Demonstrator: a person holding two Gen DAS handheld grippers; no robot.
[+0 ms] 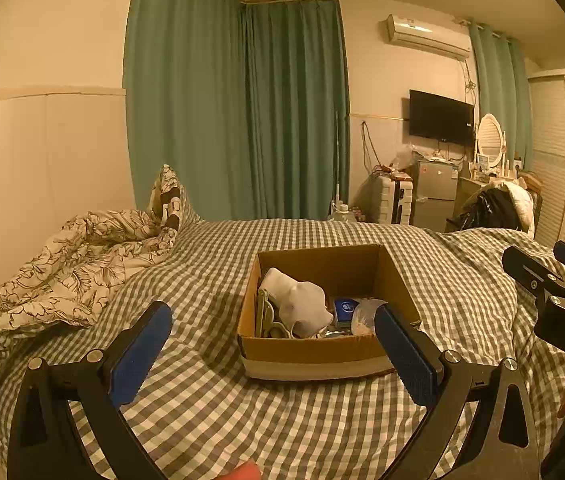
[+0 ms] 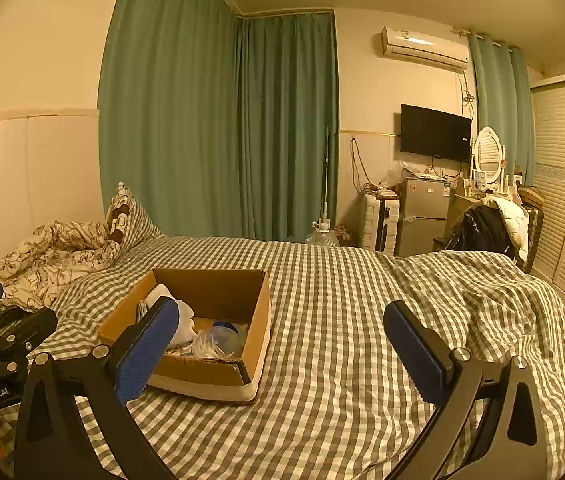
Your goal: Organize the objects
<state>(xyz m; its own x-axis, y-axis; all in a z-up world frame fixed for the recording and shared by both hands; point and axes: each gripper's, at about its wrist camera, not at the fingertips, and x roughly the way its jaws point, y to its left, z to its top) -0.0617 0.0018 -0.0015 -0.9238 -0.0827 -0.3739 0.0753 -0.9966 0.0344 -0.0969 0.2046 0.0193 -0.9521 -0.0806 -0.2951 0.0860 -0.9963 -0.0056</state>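
Note:
An open cardboard box (image 1: 310,350) (image 2: 258,320) sits on the checked bedspread. Inside it lie a white cloth (image 1: 302,304) (image 2: 184,322), a green plastic piece (image 1: 264,314), a blue item (image 1: 346,306) and a clear round container (image 1: 364,316) (image 2: 218,340). My left gripper (image 1: 274,340) is open, held above the bed just in front of the box, nothing between its blue pads. My right gripper (image 2: 282,340) is also open and empty, to the right of the box over bare bedspread. Each gripper shows at the edge of the other's view.
A crumpled floral duvet (image 1: 74,268) and a pillow (image 1: 170,200) lie at the bed's left, against the wall. Beyond the bed stand green curtains, a small fridge (image 1: 434,192), a white suitcase, a chair with clothes (image 1: 494,204) and a wardrobe at right.

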